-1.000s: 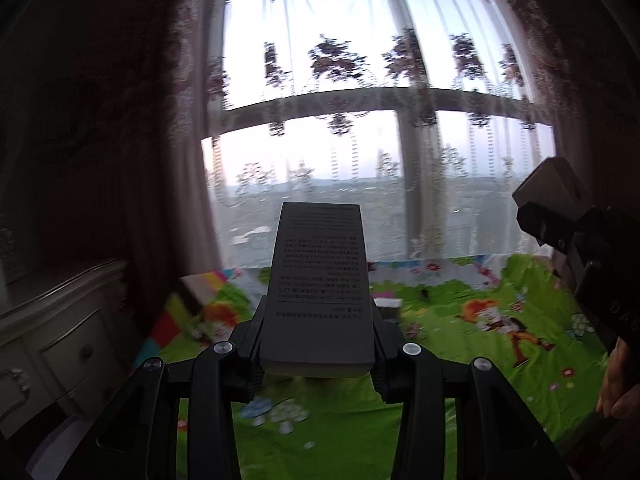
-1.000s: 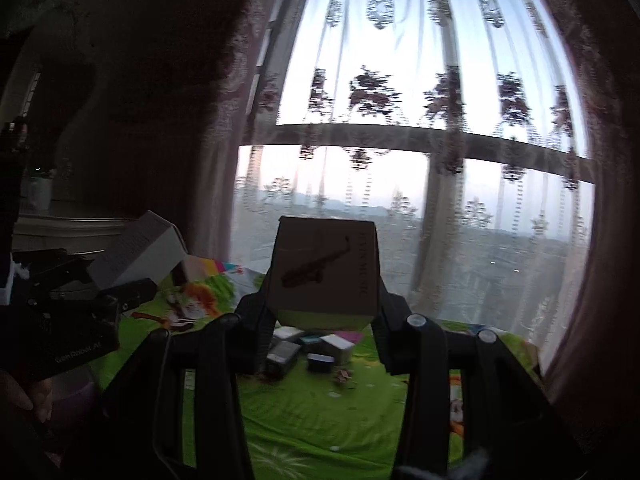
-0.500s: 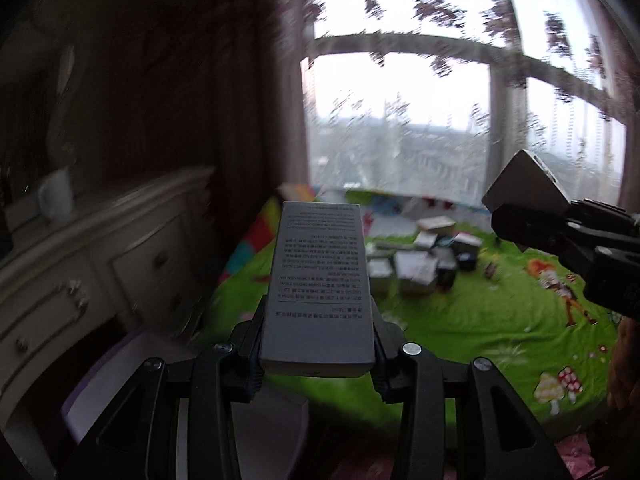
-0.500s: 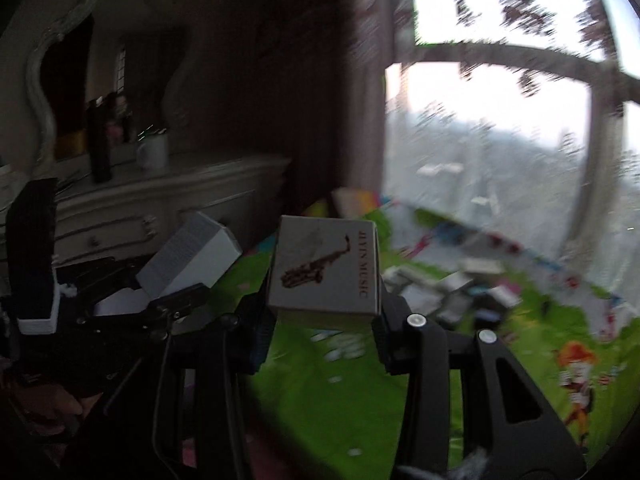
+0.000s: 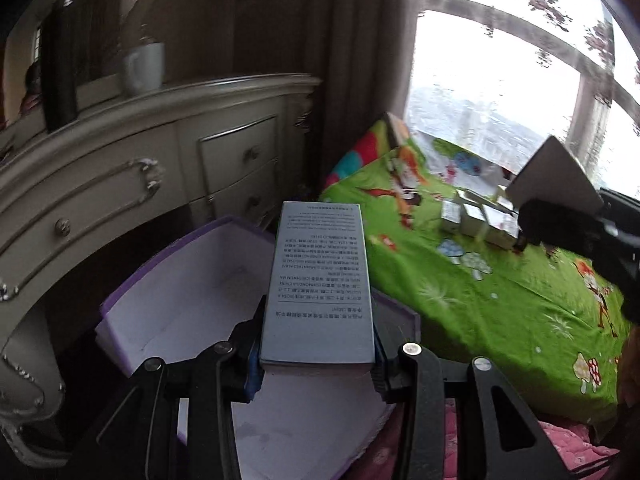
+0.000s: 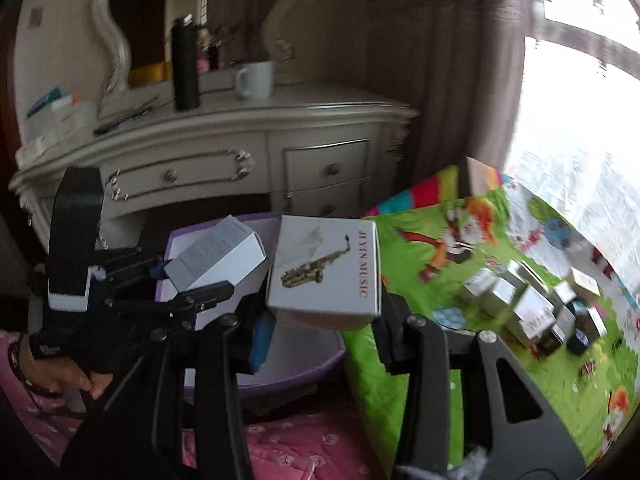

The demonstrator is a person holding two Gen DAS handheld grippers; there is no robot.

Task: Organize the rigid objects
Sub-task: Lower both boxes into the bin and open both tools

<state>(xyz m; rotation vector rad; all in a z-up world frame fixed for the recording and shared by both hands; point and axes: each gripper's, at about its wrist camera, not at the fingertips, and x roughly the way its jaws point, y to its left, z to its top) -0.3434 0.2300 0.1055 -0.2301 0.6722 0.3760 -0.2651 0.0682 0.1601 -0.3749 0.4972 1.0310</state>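
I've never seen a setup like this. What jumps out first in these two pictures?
Each set of black fingers grips a box: the left gripper a grey box with fine print, the right gripper a white saxophone box. Both hang over a purple bin beside a cream dresser, with more boxes scattered on the green cartoon mat.

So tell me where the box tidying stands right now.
Done: nothing shows in the purple bin yet; its visible floor is bare. In hand: the left gripper is shut on a grey box over the bin, and the right gripper is shut on the saxophone box beside it. Left: a cluster of small boxes on the green mat.
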